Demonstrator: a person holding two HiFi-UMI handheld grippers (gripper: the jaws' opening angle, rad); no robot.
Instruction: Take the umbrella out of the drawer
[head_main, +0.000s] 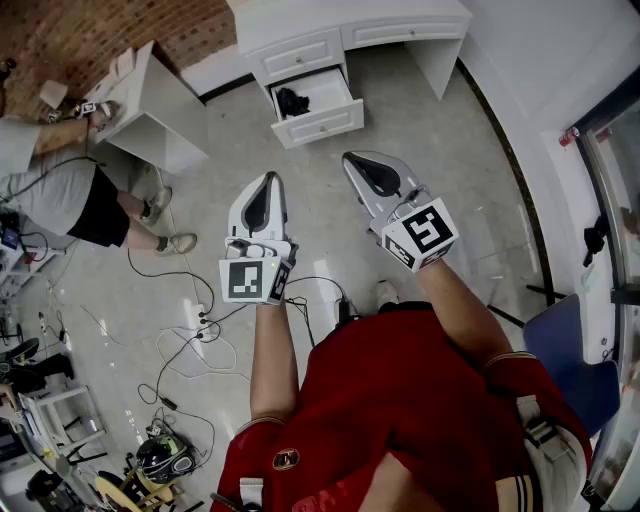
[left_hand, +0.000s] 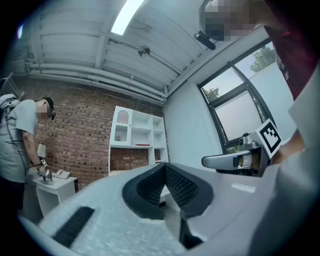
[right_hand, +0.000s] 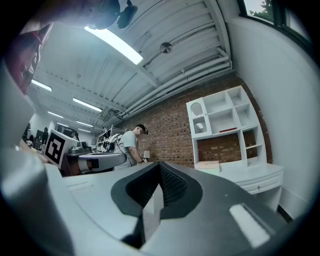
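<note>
Tiled floor (head_main: 450, 150), mid-room: left gripper (head_main: 268, 185) and right gripper (head_main: 360, 165) both closed, empty, well short of the open drawer (head_main: 320, 125) of the white table (head_main: 340, 20), dark umbrella (head_main: 292, 101) inside; I'd step closer, open one gripper, enter from above.

Bright, even indoor light; ceiling tube lights (right_hand: 116, 45) glow, window (left_hand: 235, 97) overexposed. Gripper views fisheye-bent, dark corners; near foreground soft.

Black umbrella (head_main: 292, 101) bunched, lying left side inside open white drawer (head_main: 330, 92).
</note>
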